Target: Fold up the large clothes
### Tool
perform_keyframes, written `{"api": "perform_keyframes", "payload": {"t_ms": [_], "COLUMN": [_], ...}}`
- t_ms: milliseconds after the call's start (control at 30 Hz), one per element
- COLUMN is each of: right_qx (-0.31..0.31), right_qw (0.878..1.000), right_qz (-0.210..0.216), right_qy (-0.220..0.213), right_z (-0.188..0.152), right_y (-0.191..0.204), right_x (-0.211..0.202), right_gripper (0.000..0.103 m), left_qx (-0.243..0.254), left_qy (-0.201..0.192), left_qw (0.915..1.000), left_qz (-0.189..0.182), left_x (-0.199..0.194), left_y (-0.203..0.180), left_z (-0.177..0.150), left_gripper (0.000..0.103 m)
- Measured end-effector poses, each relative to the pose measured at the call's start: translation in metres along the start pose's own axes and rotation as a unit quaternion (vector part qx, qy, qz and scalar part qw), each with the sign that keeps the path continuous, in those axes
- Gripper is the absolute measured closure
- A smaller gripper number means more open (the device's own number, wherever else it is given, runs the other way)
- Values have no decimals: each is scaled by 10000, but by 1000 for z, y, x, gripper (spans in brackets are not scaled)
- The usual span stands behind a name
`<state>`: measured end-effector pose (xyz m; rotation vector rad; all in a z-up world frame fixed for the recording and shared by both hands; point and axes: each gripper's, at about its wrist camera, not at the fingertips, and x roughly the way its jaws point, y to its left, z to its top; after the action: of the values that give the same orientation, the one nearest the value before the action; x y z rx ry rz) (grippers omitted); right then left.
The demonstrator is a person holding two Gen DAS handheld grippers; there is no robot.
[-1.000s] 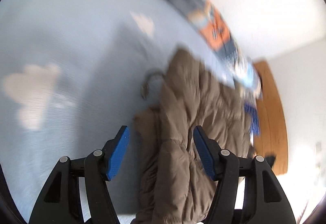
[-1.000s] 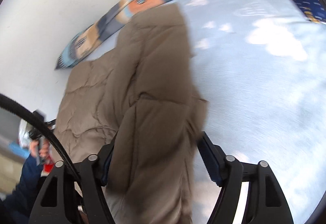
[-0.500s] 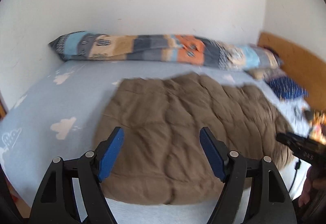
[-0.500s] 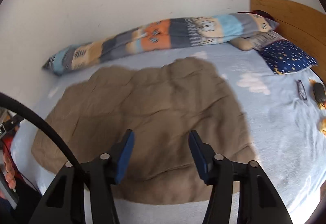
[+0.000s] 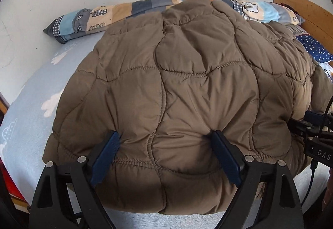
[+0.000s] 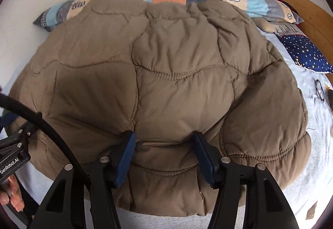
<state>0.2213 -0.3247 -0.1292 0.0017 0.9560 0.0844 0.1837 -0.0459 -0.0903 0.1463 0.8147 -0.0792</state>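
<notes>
"GenRobot.AI" on left gripper (image 6: 12, 161), "DAS" on right gripper (image 5: 321, 153)

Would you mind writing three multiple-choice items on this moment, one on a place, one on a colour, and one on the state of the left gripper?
1. Where does the quilted jacket lie?
A. On a wooden floor
B. On the light blue bed sheet
C. On a hanger on the wall

2. What colour is the star-patterned pillow?
A. Dark blue
B. Red
C. Green

3. How does the left gripper stand?
A. Shut tight on a pillow
B. Out of view
C. Open, fingers spread against the jacket's near hem

Answers:
1 B, the brown jacket is spread on the cloud-print sheet, with the patchwork bolster behind it.
2 A, it is navy with pale stars, beside the wooden headboard.
3 C, the blue pads sit wide apart with jacket fabric between them.
</notes>
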Motion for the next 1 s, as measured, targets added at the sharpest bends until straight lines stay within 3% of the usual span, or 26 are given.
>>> {"api": "perform_keyframes", "payload": {"t_ms": [200,300,367,433,567,700,800,1000], "right_qx": [-43,-61,-174,-112,102,103,162,218], "right_qw": [9999,9986,9958,9929,9895,9848,9817,9881], "right_qz": [-20,-114,-298,-389,-302,-360,-413,-389], "right_qy": [-108,-505,-848,-1114,-1407,-1697,-1854,-1469], "right_z": [-2,-9,-20,-35,-79,-102,-107,-99], "right_y": [1,1,10,13,17,21,19,19], "right_x": [-3,-37,-64,-90,-136,-170,-174,-144], "right_gripper": [41,39,32,19,16,8,7,7], "left_qx": [76,122,75,-95,-410,-378,-262,53], "left_qy": [-569,-837,-1020,-1113,-1303,-1175,-1223,-974], "left_qw": [9983,9963,9947,9937,9906,9922,9921,9951], "left_qz": [93,151,133,-5,-108,-167,-54,-143], "left_x": [-33,-66,-92,-115,-155,-163,-162,-140], "left_y": [5,4,2,3,7,5,2,-12], "left_z": [-13,-20,-23,-24,-37,-42,-46,-52], "left_gripper": [13,13,13,13,11,10,9,9]}}
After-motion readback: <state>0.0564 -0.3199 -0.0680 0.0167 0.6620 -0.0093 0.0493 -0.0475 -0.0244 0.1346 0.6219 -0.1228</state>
